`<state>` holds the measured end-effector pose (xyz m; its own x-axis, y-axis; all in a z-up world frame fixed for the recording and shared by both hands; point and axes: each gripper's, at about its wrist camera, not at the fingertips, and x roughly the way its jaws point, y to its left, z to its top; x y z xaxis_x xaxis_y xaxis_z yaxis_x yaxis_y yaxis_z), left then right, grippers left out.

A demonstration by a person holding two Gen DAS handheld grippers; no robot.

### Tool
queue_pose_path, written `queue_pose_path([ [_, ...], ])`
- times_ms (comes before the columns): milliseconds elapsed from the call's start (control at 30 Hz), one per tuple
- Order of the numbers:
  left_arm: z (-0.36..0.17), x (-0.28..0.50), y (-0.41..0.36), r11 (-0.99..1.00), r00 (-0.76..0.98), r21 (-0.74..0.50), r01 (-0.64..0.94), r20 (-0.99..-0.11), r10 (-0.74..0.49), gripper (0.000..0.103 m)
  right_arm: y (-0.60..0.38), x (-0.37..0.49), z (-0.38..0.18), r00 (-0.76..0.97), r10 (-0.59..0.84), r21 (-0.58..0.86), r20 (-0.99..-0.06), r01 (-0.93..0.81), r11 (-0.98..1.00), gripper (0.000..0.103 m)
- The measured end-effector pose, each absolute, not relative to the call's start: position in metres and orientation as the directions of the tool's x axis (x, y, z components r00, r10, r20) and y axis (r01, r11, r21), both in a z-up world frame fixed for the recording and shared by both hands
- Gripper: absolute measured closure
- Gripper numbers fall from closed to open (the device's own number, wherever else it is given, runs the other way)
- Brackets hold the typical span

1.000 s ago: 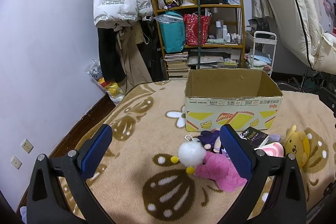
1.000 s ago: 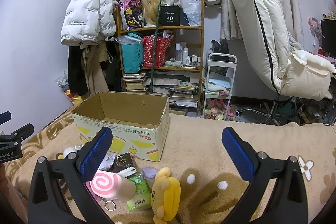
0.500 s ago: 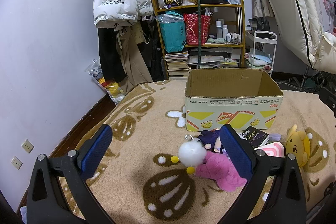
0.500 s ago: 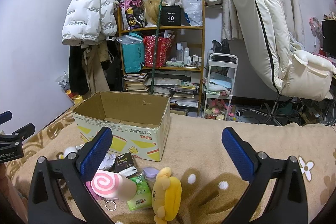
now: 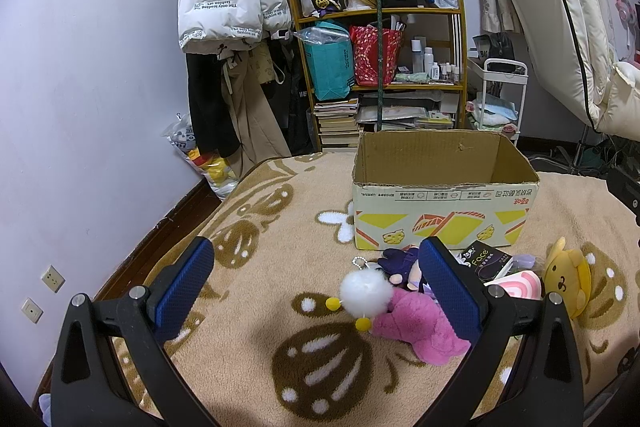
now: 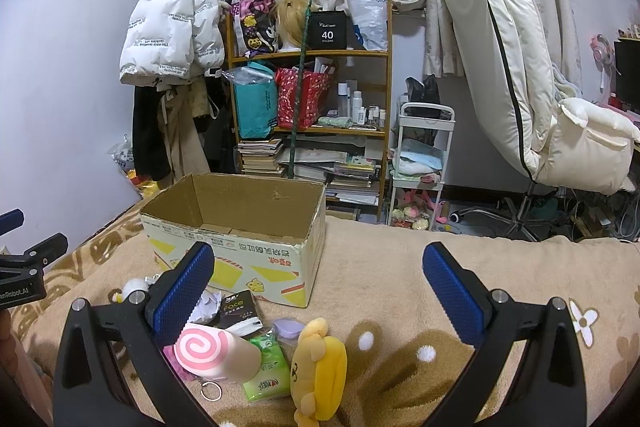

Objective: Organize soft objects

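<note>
Toys are lying heaped on a patterned blanket (image 5: pixel 256 227) just in front of an open cardboard box (image 5: pixel 442 215), which is standing empty as far as the right wrist view is showing. The left tool (image 5: pixel 316 277) is hovering above the heap with its blue pads spread wide and gripping nothing; the right tool (image 6: pixel 318 291) is likewise gaping wide and empty. A white pom-pom (image 5: pixel 366 293) is resting against a pink plush (image 5: pixel 416 327), with a dark purple plush (image 5: pixel 398 259) just behind them, a pink swirl roll (image 6: pixel 218 353) beside a yellow plush dog (image 6: pixel 320 363), and, mixed in among them, a black packet (image 6: pixel 238 311) and a green tissue pack (image 6: pixel 266 375). Risk, judging from this layout, is lying in the crowding: a tool closing on the pom-pom could be catching the pink plush beneath it as well, or its bead chain could be snagging a neighbour and dragging it along. Flat packets could be getting swept into the box with the soft things. Plush compressing under the pads may also be slipping free over the box rim, and a low approach could be nudging the light box across the blanket.
</note>
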<state>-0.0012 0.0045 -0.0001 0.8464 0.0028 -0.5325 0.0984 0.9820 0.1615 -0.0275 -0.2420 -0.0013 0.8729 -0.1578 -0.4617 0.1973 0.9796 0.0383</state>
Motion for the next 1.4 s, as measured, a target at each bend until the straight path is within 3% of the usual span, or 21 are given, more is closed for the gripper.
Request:
queue_pose_path([
  [733,-0.008,0.0,0.002,0.982,0.843,0.159,0.102,-0.538,0.0,0.002,-0.242,-0.029,0.0,0.874,-0.173,0.031,-0.454,0.21,0.977,0.0],
  [1133,-0.016,0.02,-0.001,0.979,0.775,0.135,0.156,-0.631,-0.037,0.002,-0.245,-0.023,-0.002,0.85,-0.201,0.028,-0.486,0.245,0.969,0.0],
  [1400,-0.025,0.05,-0.001,0.984,0.712,0.11,0.14,-0.702,-0.023,0.002,-0.258,-0.008,-0.011,0.811,-0.179,0.063,-0.557,0.256,0.965,0.0],
])
